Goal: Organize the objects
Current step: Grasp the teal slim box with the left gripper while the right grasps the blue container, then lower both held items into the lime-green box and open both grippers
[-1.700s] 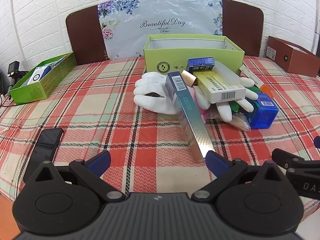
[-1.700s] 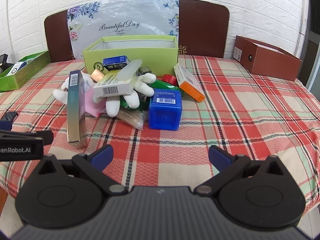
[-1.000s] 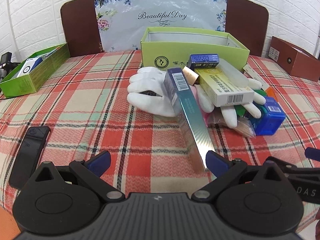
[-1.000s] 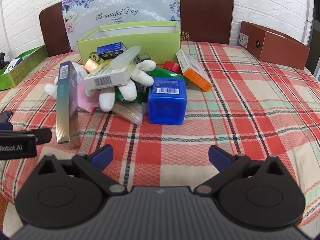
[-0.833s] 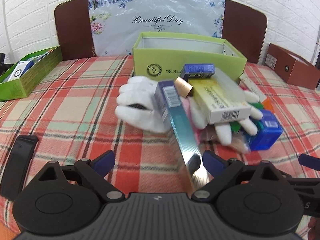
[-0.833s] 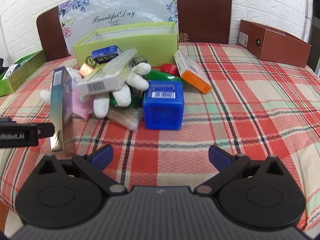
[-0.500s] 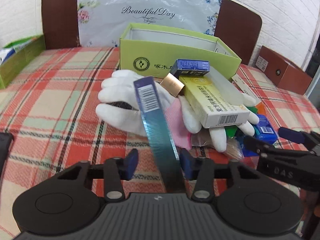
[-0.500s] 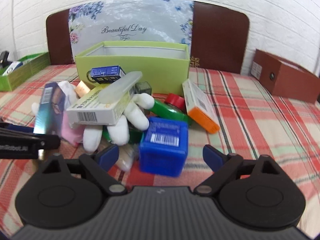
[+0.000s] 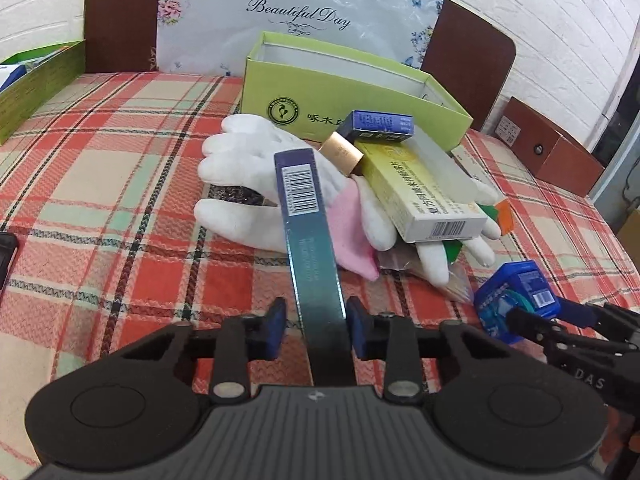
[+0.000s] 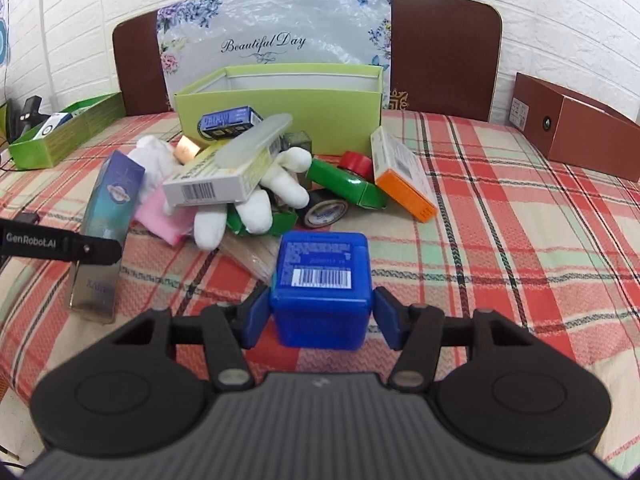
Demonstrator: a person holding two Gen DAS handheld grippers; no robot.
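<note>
Left claw: jaws closing in on the long teal box. The right pad looks like it's on the box edge, the left pad has a sliver of gap, so not really clamped yet.

Teal box: near end sits between the left claw's pads, far end with the barcode leans on the white glove at the front of the pile.

Right claw: jaws closing around the blue cube. Cube is right between the pads, which sit just beside its sides; can't honestly tell if they're touching.

Blue cube: on the plaid surface, just in front of the pile and a bit apart from it, barcode face up.

Pile, all of it in front of the lime box: white glove with a pink cloth under it, a yellow-white carton lying on the glove's fingers, a frosted case on top of that carton, and a small blue carton right up against the lime box.

Right of the glove: green box, tape roll, red cap, and an orange-ended box tilted against them.

Lime box: open top, at the back of the surface in front of the floral "Beautiful Day" board.

Left of the lime box: green tray at the surface edge.

Right of the lime box: brown box, well apart from the pile.
</note>
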